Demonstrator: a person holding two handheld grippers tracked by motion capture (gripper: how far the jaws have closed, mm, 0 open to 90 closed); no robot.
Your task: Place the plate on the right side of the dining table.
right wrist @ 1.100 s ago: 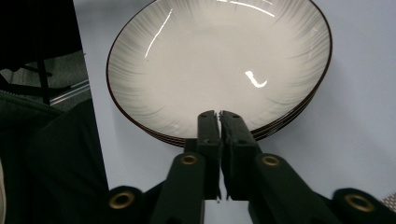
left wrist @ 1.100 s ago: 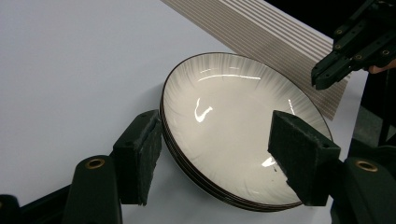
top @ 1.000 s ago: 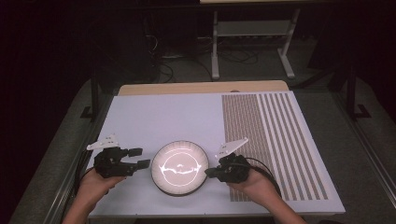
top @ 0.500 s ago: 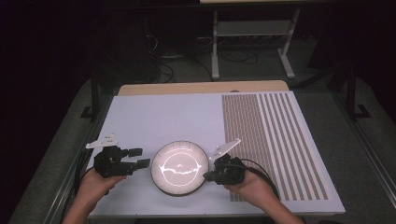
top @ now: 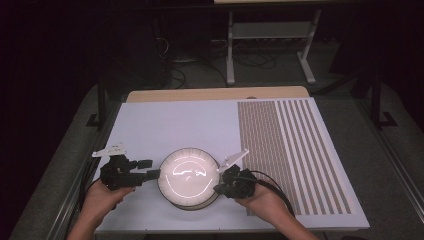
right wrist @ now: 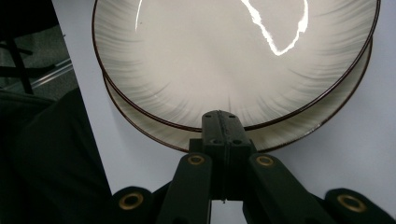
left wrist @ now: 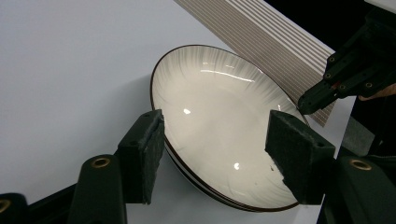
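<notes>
Two shallow white plates with dark rims are stacked [top: 190, 177] near the table's front edge. The upper plate [right wrist: 224, 56] sits slightly off the lower plate [right wrist: 303, 126]. My right gripper [right wrist: 223, 121] is shut with its jaws pressed together, and its tip is at the upper plate's near rim on the stack's right side [top: 218, 189]. My left gripper [left wrist: 219, 156] is open at the stack's left side [top: 150, 170]. Its jaws have just been closing, one pad by the rim and the other over the plate's bowl [left wrist: 219, 107], neither pressing on it.
The plates stand on a white table top [top: 180, 125]. A panel of brown and white stripes [top: 285, 145] covers its right part. Beyond the far edge a white stand [top: 270, 35] and cables lie on the dark floor. The person's hands come in from the front edge.
My right gripper has edged left toward the stack's rim. The left hand has stayed where it was.
</notes>
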